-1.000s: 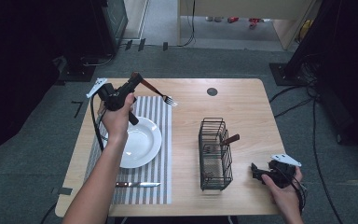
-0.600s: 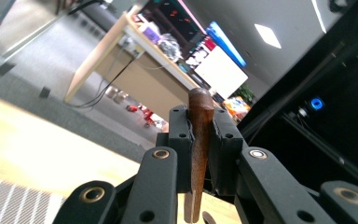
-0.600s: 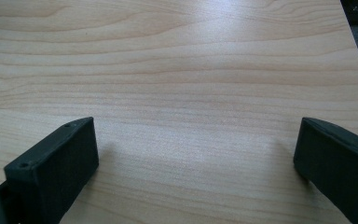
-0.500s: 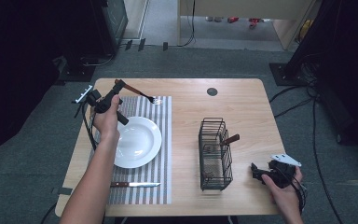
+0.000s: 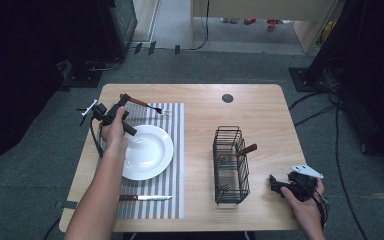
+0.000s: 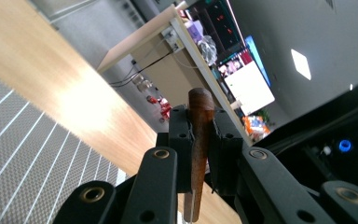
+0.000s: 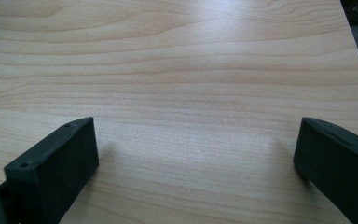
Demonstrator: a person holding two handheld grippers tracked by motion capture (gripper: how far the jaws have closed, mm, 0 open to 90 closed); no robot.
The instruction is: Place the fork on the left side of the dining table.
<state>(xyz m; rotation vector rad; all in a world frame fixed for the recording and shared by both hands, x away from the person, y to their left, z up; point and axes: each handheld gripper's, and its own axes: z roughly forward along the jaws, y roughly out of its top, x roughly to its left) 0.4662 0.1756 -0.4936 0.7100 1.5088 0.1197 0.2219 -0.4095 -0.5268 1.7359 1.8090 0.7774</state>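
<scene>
- Fork [image 5: 145, 104]: wooden handle, metal tines. Held by the handle end in the left hand-held gripper [image 5: 121, 101], jaws clenched on the wood; the left gripper view shows the handle [image 6: 200, 140] pinched between both pads. Location: above the far left corner of the mat [image 5: 172, 160], at 11 o'clock from the plate [image 5: 147, 151], tines pointing to 3 o'clock. Whether the tines touch the mat cannot be told.
- Right hand-held gripper [image 5: 276, 184]: released, jaws wide with bare counter [image 7: 182, 70] between them; rests at the counter's 4 o'clock corner, just right of the basket [image 5: 230, 165].
- Knife [image 5: 145, 198]: on the mat at 6 o'clock from the plate. Basket holds one more wooden-handled piece.
- Risk, pivot: grip sits at the very end of the handle, so the long free length may swing in the pads if the tines catch on the mat.
- Risk, plate strike: hand sits close to the plate rim; lowering carelessly may knock or shift the plate.
- Risk, placement: releasing above the mat may let the fork bounce or land askew, or partly off the mat's edge.
- Risk, cable: left cable trails by the counter edge and may snag.
</scene>
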